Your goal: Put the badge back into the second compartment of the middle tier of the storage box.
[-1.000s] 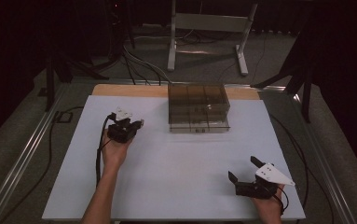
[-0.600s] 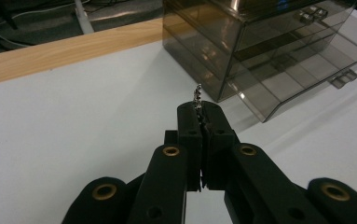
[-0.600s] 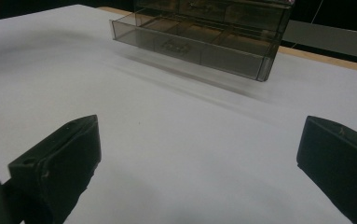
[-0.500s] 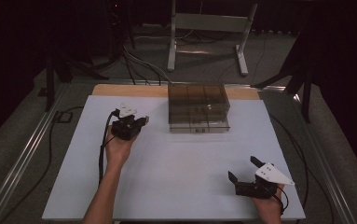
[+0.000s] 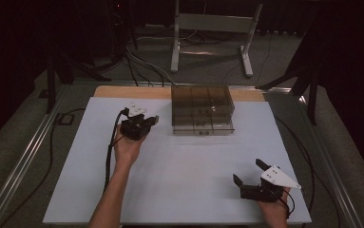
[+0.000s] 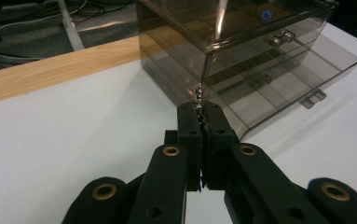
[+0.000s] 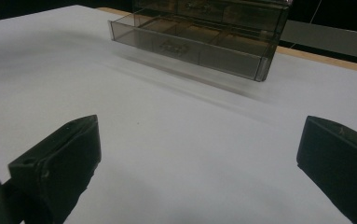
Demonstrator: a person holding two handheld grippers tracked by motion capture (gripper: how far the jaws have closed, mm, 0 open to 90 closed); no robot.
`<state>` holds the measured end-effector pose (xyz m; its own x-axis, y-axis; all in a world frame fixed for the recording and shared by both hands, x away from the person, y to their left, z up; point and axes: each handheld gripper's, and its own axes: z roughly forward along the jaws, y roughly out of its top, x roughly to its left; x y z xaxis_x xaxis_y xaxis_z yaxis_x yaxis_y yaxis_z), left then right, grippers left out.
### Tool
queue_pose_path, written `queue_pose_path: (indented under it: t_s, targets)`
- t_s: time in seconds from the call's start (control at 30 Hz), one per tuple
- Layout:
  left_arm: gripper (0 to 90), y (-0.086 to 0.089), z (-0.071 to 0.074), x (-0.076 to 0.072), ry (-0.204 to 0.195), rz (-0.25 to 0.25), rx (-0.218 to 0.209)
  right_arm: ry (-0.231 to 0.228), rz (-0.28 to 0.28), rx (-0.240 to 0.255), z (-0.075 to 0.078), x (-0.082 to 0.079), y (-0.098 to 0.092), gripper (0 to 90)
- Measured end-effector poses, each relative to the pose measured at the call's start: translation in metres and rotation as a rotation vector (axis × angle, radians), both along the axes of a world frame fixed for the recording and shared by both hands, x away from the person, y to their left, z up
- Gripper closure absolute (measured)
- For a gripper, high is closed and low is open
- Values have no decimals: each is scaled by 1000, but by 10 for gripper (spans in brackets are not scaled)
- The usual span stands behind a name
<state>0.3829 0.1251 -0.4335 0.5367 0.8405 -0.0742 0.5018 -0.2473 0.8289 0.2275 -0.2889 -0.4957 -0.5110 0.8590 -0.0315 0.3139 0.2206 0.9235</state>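
Since a second ago your left gripper [image 5: 151, 120] has travelled forward and to the right across the white table [image 5: 179, 171], closing on the smoky transparent drawer box [image 5: 202, 109]; your right gripper [image 5: 251, 173] has kept its place near the table's front right corner.

Your left gripper now sits just beside the box's left front corner. In the left gripper view its jaws are pressed together, and between their tips sits something small and glinting [image 6: 198, 103], like a bit of metal chain; what it is exactly is too small to tell. The tips point at the box's near vertical edge, apart from it or barely so; you cannot tell which.

The box stands at the back of the table, against the wooden strip [image 5: 132, 92] along the far edge. Its lowest drawer [image 6: 283, 88] is pulled out toward you, and its divided compartments show through the tinted plastic. A small blue ring [image 6: 266, 14] shows at the top of the box in the left gripper view.

Your right gripper rests low over bare table, well apart from the box, its jaws spread wide with nothing between them. The grey three-cornered plate [image 5: 279, 177] sits on top of it.
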Motion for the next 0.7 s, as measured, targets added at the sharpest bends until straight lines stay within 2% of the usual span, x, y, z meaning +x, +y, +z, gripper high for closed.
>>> queue_pose_path:
  t_s: [0.7]
  targets:
    - [893,-26,6,9,-9,-42,7,1,2,0,0,0,-1,0]
